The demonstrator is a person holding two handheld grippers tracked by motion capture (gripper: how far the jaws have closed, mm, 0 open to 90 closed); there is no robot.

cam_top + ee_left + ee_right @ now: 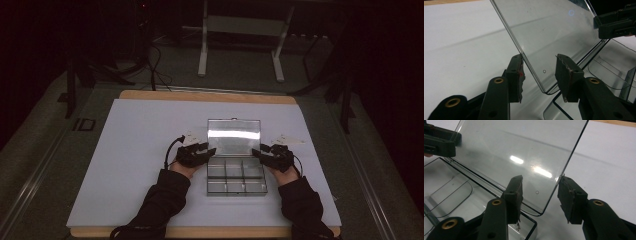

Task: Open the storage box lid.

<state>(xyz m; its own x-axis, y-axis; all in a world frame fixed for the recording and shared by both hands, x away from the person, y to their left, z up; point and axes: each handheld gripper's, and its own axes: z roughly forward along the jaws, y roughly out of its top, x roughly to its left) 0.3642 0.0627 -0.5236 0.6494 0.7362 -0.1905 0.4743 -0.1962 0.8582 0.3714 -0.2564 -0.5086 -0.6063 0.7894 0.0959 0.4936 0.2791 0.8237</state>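
A: From the high view, what lies on the worktop (130, 150)?

B: A clear plastic box (236, 177) with small compartments sits near the person's edge, on the white sheet. Its lid (234, 136) is swung up and leans back, away from the person. The left tool (209, 151) is at the lid's left lower corner and the right tool (257, 151) at its right lower corner, one on each side of the box. Dark sleeves come in from below.

A: And the left gripper view?

B: The left tool (539, 72) has its two black jaws apart, with the lid's edge (529, 62) running down between them. The left pad (520, 75) lies right against that edge or just beside it; I cannot tell which. The other pad (564, 75) stands clear of the pane, so nothing is clamped. The other tool (616, 22) shows at the far side of the lid, upper right. Part of the open box (599, 72) shows at lower right.

A: The right gripper view?

B: Much the same, mirrored. The right tool (540, 192) is spread, the lid's corner (544, 202) sitting in the gap. The outer pad (566, 195) is just at the lid's edge, and the inner pad (515, 195) stands in front of the pane; no squeeze shows. The box's compartments (451, 192) lie at lower left.
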